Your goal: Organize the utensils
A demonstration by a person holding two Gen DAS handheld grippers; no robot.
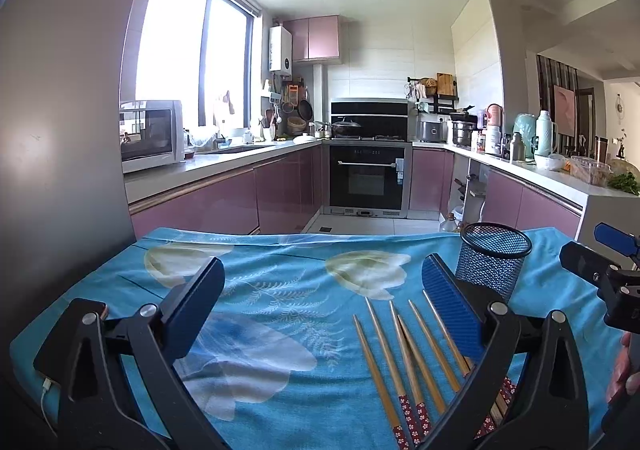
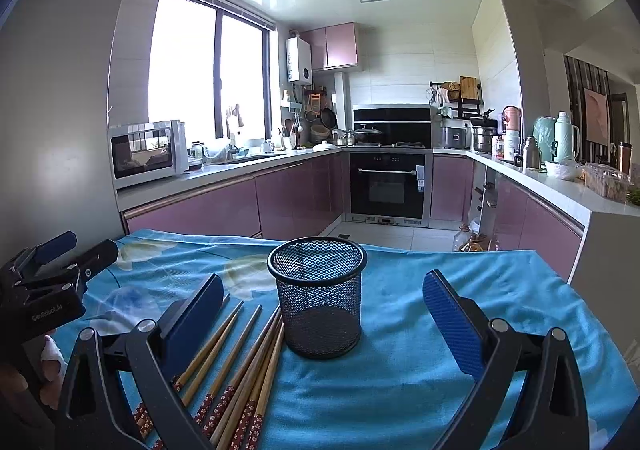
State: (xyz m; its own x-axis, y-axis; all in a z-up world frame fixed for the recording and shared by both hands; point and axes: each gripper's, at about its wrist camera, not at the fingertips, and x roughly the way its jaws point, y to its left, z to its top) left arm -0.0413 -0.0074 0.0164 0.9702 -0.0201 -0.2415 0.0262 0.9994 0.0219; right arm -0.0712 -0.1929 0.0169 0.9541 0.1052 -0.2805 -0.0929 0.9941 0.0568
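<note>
Both grippers empty above the chopsticks, nothing picked up yet.

Nearest to me, my left gripper and right gripper both hang with jaws spread wide and nothing between them, which I read as lining up for a first grab. Under them the bamboo chopsticks lie flat on the blue floral cloth covering the surface, in a loose fan. Their long axes run away from me, patterned red ends near, bare tips pointing toward the black mesh holder. The holder stands upright and looks empty, just beyond the tips, probably set there so each stick can be lifted and dropped in. Beyond is the kitchen.
</note>
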